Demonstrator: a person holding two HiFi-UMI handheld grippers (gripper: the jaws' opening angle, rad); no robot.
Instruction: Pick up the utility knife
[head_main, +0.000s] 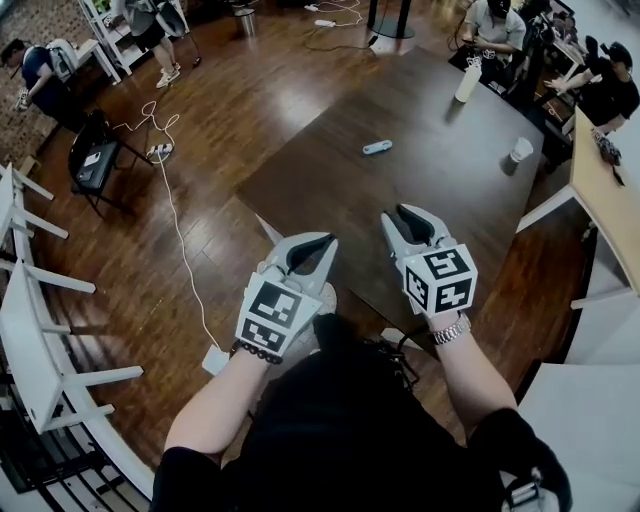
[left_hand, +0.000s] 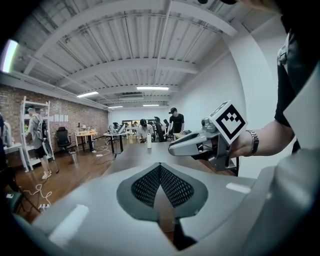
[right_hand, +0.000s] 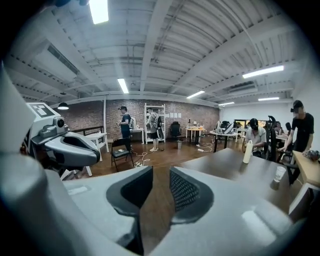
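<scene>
Seemingly the utility knife (head_main: 377, 147) lies on the dark table (head_main: 450, 200) over wood floor (head_main: 220, 120); left gripper (head_main: 325, 245) closed, right gripper (head_main: 395, 215) parted.

A small, slim utility knife (head_main: 377, 148) with a pale blue-grey body lies flat on a dark brown table (head_main: 450, 200), just above and right of the centre of the head view. It runs almost left to right, its right end tilted slightly upward. Finer detail is too small to make out.

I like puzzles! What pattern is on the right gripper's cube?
The cube has black square markers on white, clearest in the head view.
</scene>
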